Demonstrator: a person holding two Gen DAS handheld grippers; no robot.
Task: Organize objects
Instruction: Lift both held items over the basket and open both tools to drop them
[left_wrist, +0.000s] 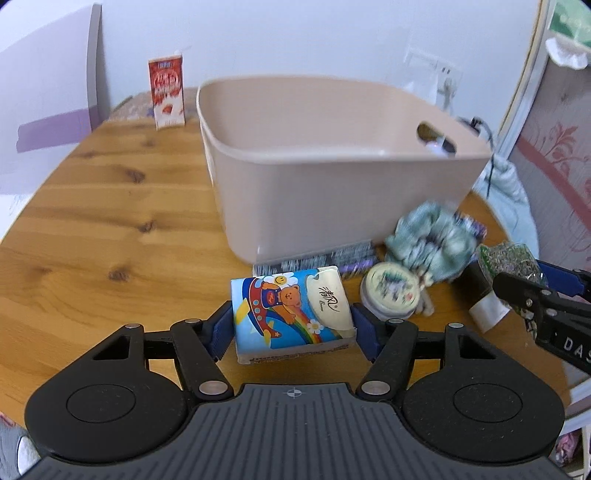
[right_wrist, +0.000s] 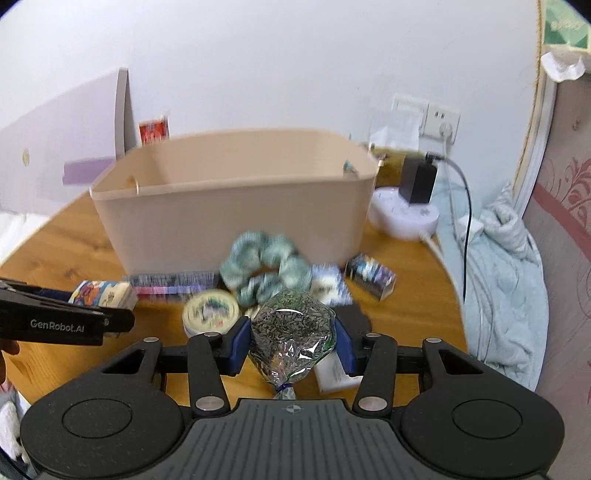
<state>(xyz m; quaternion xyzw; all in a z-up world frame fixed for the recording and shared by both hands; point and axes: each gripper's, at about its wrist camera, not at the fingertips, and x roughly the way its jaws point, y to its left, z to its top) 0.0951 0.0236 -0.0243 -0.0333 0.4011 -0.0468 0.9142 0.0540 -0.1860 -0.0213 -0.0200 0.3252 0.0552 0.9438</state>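
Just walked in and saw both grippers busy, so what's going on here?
A person is tidying a wooden table with two handheld grippers. The left gripper is shut on a tissue pack; the right gripper is shut on a seed bag. A beige bin stands just behind. A scrunchie, a round tin and other small packs lie on the table in front of the bin.

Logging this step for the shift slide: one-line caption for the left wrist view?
Left gripper clamps a cartoon tissue pack before the beige bin on the wooden table.
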